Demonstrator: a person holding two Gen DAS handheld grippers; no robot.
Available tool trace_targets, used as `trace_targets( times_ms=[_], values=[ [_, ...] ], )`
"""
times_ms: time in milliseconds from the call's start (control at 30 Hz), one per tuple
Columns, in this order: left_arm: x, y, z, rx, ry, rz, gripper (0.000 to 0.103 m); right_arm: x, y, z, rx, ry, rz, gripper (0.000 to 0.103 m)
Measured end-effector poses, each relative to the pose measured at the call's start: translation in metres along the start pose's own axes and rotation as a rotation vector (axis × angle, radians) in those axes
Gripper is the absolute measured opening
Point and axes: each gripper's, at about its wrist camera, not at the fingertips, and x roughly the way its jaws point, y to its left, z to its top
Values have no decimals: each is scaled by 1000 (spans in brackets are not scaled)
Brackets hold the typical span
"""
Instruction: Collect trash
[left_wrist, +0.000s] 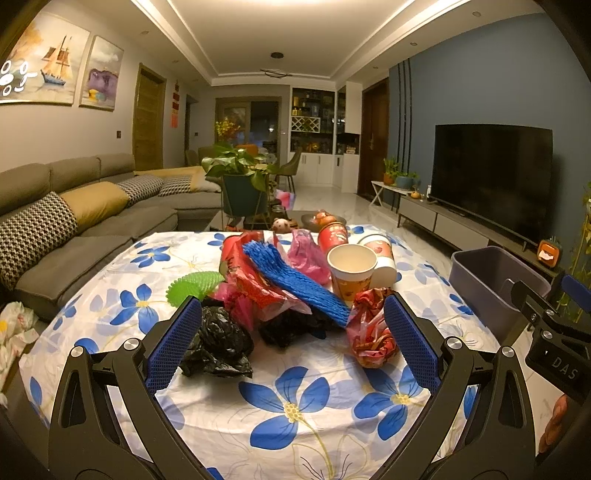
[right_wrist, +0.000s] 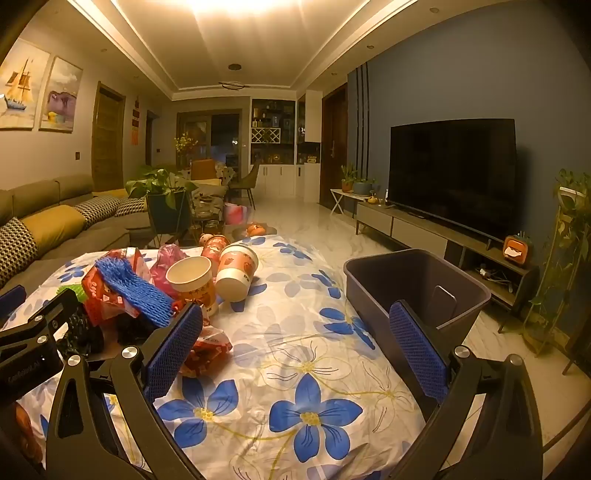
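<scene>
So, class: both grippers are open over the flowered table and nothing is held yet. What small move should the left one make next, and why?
Probably ease the left gripper forward and down onto the black plastic bag. It is the nearest piece of the trash pile, lying by the gripper's left finger. The gripper is open, and the grey bin at the table's right edge looks empty.

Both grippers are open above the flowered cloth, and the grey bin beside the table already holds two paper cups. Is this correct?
Not quite. The grey bin holds no cups; the right wrist view shows its inside bare. The two paper cups are on the flowered cloth by the trash pile. The rest is right: the left gripper and right gripper are both open.
</scene>
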Motion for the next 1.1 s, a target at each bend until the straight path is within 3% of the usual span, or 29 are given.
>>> trace_targets(
  times_ms=[1100],
  values=[
    [1, 1, 1, -7, -1, -3, 98, -3, 0, 1, 2, 0, 1, 98]
  ],
)
